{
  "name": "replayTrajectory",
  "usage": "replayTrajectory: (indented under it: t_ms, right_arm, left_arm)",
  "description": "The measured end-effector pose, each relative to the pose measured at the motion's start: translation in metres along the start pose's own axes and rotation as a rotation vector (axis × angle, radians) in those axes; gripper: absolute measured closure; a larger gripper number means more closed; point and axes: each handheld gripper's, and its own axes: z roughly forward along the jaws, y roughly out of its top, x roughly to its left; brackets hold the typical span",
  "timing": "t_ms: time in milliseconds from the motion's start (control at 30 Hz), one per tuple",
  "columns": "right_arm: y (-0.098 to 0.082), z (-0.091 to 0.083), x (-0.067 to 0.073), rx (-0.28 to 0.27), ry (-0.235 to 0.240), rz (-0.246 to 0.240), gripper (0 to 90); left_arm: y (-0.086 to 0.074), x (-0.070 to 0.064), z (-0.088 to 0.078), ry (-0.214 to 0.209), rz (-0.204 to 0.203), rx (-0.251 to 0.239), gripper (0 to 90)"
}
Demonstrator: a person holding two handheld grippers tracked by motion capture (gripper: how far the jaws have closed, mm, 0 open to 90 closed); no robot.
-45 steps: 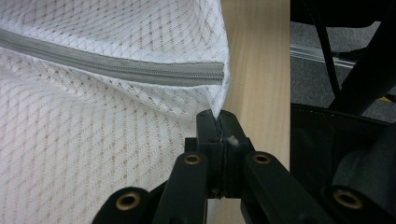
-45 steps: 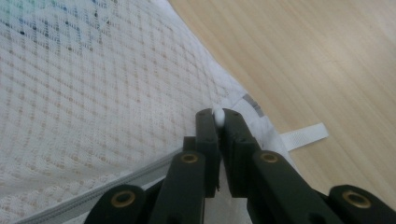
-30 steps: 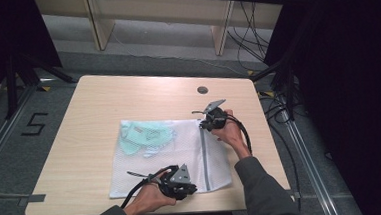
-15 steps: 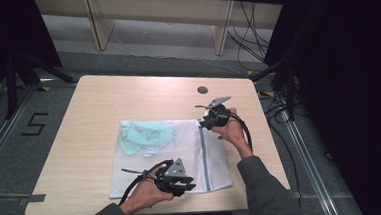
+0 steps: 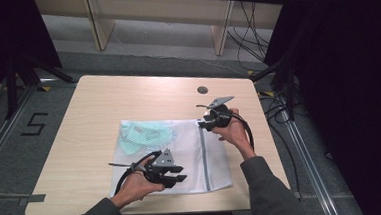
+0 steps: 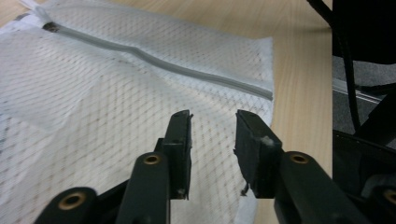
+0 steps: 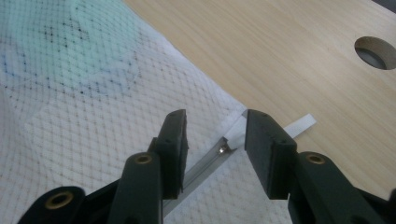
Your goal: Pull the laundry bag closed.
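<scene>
Looks like the zipping step just wrapped: both grippers, left gripper (image 5: 179, 177) and right gripper (image 5: 203, 123), have just been opening, jaws apart with nothing pinched. The mesh laundry bag (image 5: 181, 148) lies flat at centre frame, pale green garment (image 5: 142, 135) inside its upper-left part. Next move probably means backing away from the zipper (image 5: 203, 157).

Two forearms in dark sleeves reaching in from the bottom edge. Left hand (image 5: 133, 185) wrapped around the left gripper (image 5: 178, 174), low and near the body, jaws pointing right, parted with a clear gap, just been opening, nothing between them. Right hand (image 5: 232, 132) farther forward, gripping the right gripper (image 5: 203, 124), jaws likewise parted, just been opening, pads pressing nothing.
</scene>
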Motion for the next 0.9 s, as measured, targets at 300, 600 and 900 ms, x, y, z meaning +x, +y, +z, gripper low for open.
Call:
replayTrajectory:
  t_ms: [300, 600, 900]
  right_arm:
    - [-0.003, -0.007, 0.012, -0.018, -0.004, -0.002, 52.4]
    - [-0.009, -0.021, 0.025, -0.040, 0.004, -0.003, 48.3]
    - [-0.019, -0.035, 0.041, -0.024, 0.017, -0.012, 44.5]
  left_arm:
    - [-0.004, 0.018, -0.018, 0.049, -0.048, 0.004, 56.8]
    - [-0.014, 0.034, -0.038, 0.100, -0.091, -0.001, 48.0]
    - [-0.020, 0.040, -0.052, 0.132, -0.130, -0.009, 41.7]
